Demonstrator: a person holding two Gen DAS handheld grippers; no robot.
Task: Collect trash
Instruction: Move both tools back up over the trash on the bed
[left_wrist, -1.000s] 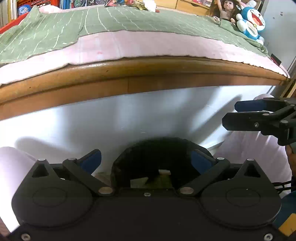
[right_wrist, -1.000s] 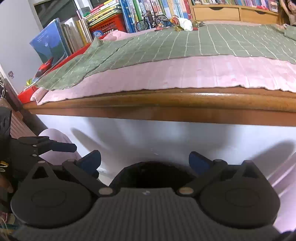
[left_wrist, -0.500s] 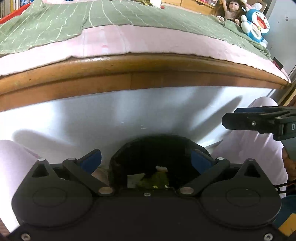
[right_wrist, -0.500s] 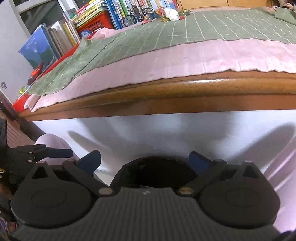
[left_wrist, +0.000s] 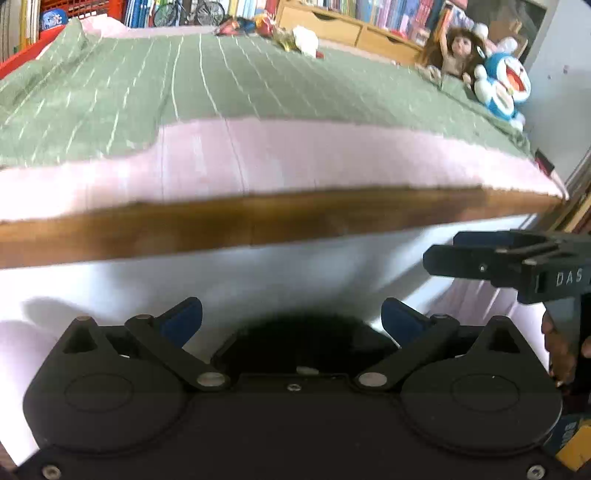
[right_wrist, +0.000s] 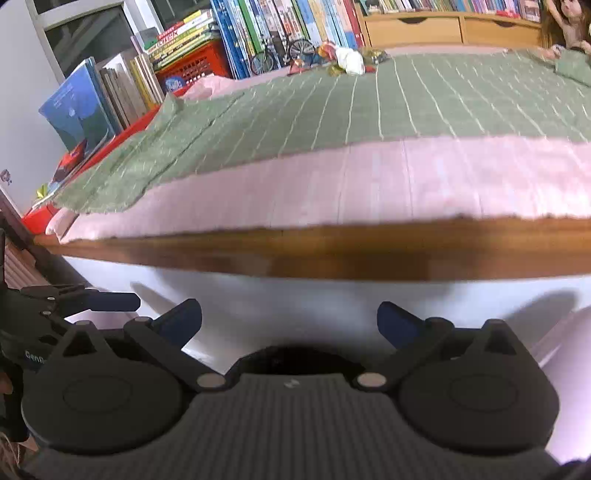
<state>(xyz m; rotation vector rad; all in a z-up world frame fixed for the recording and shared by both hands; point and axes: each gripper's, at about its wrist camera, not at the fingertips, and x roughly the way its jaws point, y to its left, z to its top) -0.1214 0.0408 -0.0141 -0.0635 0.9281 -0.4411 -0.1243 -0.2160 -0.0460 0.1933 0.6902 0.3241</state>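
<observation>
I had both grippers spread wide and empty, left gripper (left_wrist: 291, 317) and right gripper (right_wrist: 290, 319) short of the bed (left_wrist: 258, 229). The trash pile (right_wrist: 345, 59) lay at the bed's far edge (by the books), so I judged a reach across came next.

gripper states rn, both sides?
left gripper: open, holding nothing.
right gripper: open, holding nothing.
</observation>
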